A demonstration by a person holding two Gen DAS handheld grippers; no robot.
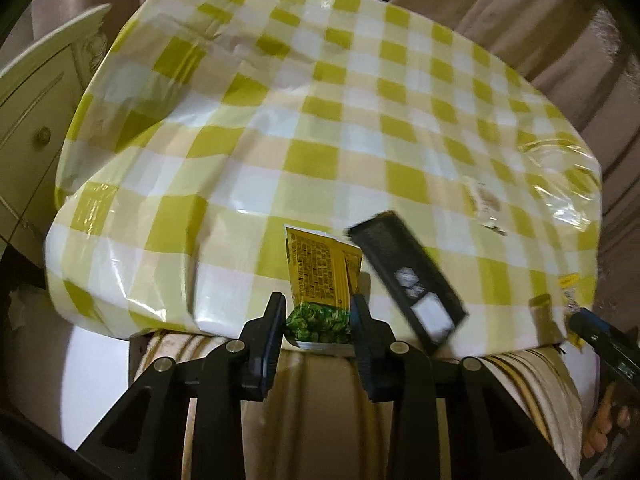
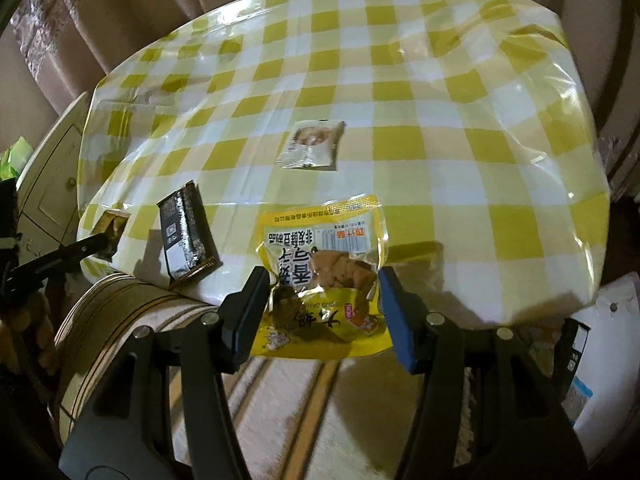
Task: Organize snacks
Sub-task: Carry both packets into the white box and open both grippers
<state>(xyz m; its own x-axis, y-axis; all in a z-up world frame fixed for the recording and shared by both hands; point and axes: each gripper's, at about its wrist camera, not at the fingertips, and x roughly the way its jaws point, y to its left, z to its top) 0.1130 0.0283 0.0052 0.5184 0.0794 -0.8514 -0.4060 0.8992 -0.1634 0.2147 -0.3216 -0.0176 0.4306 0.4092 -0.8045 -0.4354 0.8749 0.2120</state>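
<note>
Yellow-and-white checked plastic-covered surface (image 2: 400, 128) with beige curtains behind, striped cushion below its near edge. Left gripper (image 1: 320, 316) has its jaws clamped on the bottom of a small yellow foil snack packet with green peas printed (image 1: 320, 280); packet stands upright, long axis pointing away along the jaws, just over the near edge. Right gripper (image 2: 324, 308) has its jaws clamped across the sides of a wider yellow plastic pouch of brown tofu pieces (image 2: 324, 264), also at the near edge. Black rectangular snack packet (image 2: 186, 236) lies between the two, nearer the left hand, tilted. Pale cream sachet (image 2: 312, 144) lies flat further in, straight ahead of the right jaws, nearer that hand, so likely the stacking spot
</note>
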